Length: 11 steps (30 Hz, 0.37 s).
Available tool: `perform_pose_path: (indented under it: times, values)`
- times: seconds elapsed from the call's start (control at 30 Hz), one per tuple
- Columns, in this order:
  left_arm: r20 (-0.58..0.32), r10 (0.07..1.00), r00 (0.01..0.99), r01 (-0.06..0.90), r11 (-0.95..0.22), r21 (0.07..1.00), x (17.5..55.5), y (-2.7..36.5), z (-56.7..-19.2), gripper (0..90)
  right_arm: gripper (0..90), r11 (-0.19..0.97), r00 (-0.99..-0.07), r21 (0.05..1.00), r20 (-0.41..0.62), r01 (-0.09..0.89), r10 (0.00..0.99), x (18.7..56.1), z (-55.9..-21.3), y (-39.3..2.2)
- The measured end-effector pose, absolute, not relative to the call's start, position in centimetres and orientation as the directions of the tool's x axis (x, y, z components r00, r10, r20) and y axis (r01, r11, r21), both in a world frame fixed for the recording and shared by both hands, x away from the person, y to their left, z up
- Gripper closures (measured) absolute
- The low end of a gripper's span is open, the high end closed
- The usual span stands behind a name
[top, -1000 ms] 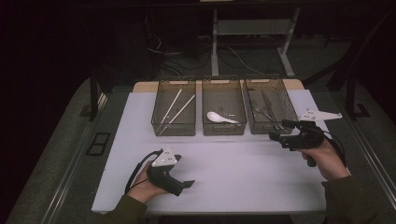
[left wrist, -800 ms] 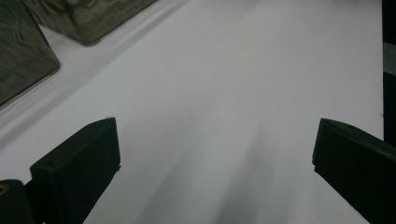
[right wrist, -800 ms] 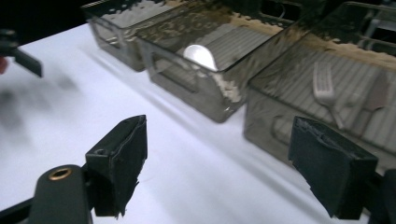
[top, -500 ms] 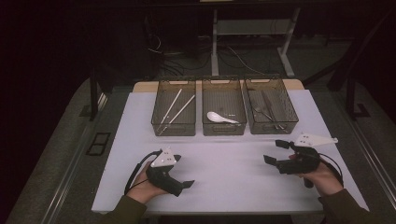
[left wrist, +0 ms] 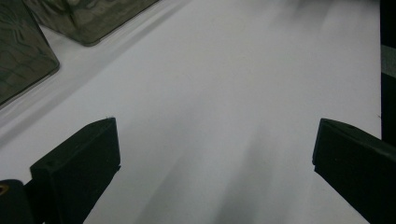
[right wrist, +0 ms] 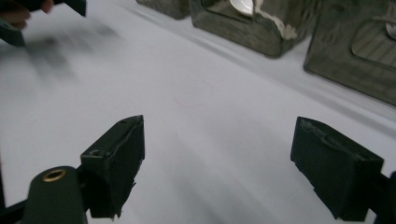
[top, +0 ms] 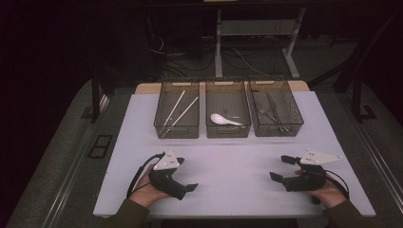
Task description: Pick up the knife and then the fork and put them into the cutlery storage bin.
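Three dark mesh bins stand in a row at the back of the white table [top: 237, 156]. The left bin [top: 177, 110] holds two pale chopsticks [top: 179, 110]. A white spoon [top: 224, 119] lies in the middle bin [top: 227, 110], and the right bin [top: 275, 109] holds metal cutlery [top: 270, 111]. My left gripper [top: 187, 183] rests near the front left of the table, jaws wide apart on bare table [left wrist: 210, 154]. My right gripper [top: 281, 168] sits low at the front right, open with nothing between its jaws [right wrist: 217, 158].
Beyond the table's far edge a desk frame [top: 256, 28] and cables [top: 190, 52] lie on the dark floor. In the right gripper view the bins [right wrist: 252, 23] stand ahead and the other hand [right wrist: 18, 16] shows at top left.
My right gripper has come back from in front of the right bin toward the person and sunk to just above the table's front right. The left gripper has stayed put.
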State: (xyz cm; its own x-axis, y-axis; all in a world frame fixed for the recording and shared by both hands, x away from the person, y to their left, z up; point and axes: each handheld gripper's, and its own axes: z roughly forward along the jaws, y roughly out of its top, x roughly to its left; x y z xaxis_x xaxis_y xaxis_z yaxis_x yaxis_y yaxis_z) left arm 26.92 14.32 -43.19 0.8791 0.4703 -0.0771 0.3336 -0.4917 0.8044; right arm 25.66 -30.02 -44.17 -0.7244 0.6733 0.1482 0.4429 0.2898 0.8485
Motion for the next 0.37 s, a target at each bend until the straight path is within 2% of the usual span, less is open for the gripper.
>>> perform_pose_path:
  times: [0.1,0.13,0.37]
  values:
    - [-0.078,0.472,0.878,0.334,-0.489,0.806,26.92,14.36,-43.17,0.5,16.8,0.280,-0.713,0.848,0.151,0.449,0.685,25.61,-44.31,-30.39]
    - [-0.079,0.473,0.877,0.335,-0.487,0.807,26.91,14.36,-43.17,0.5,13.6,0.273,-0.712,0.852,0.154,0.447,0.685,25.65,-44.30,-30.48]
    - [-0.080,0.475,0.876,0.337,-0.485,0.807,26.93,14.37,-43.20,0.5,13.3,0.270,-0.712,0.855,0.152,0.442,0.685,25.60,-44.19,-30.58]
